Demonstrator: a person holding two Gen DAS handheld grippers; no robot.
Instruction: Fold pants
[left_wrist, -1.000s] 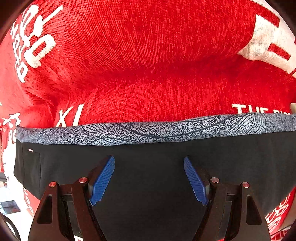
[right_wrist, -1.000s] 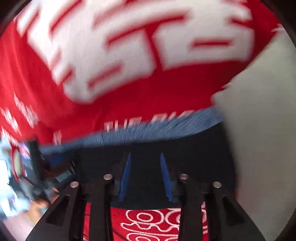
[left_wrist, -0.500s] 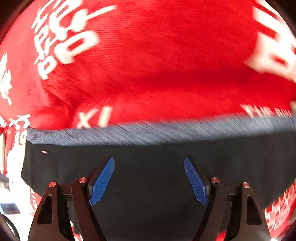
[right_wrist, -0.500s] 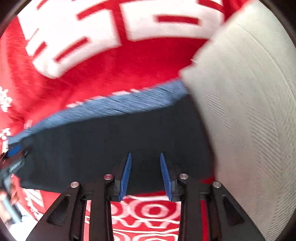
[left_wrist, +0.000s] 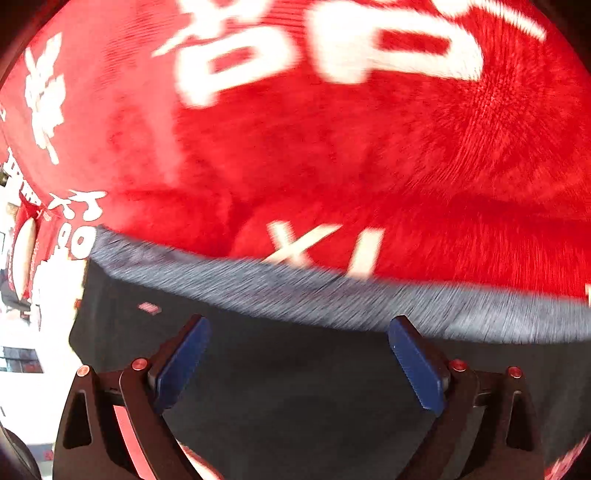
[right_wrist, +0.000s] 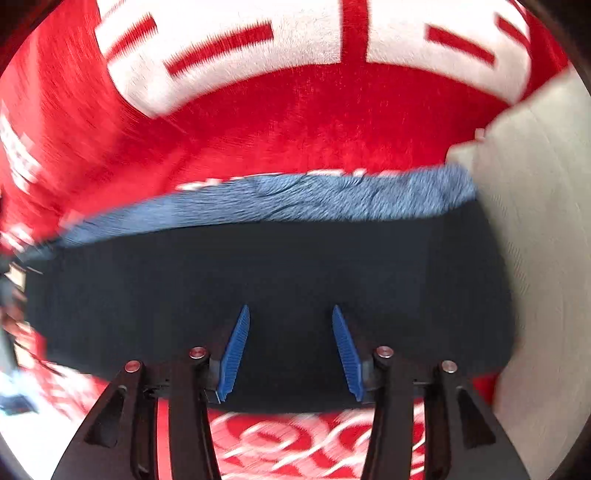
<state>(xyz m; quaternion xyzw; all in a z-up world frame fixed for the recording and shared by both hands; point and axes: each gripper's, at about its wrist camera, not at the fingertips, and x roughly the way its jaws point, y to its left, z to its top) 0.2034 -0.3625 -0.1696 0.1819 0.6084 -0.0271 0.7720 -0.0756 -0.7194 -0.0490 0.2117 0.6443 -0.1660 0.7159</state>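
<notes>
A: L gripper (left_wrist: 299, 363) – jaws?

B: Wide apart, just been opening, nothing between the pads. Hanging over dark cloth, not touching it as far as I can tell.

A: R gripper (right_wrist: 290, 350)?

B: Narrower gap, about mid, also just been opening. Empty too – only black fabric seen behind the gap, no pinch.

A: So where are the pants (right_wrist: 273, 280)?

B: Under both grippers, lying flat as a black block on the red blanket (right_wrist: 303, 122) w/ white lettering. Grey-blue patterned waistband (left_wrist: 332, 299) runs along the far edge in both views. R wrist view: right end of the block sits against a pale grey cloth (right_wrist: 539, 236); the near edge is straight, w/ red-and-white print showing below it.

A: Progress?

B: Looks well along, imo. It's a compact rectangle, no legs trailing out anywhere I can see, edges fairly even. Both grippers let go, so I'd guess a fold is down.

A: What's left?

B: Maybe one more fold across, or just a smooth & tidy. Can't count layers from here – both views are blurred. Small tag (left_wrist: 148, 307) near the left end, otherwise nothing sticking out.
</notes>
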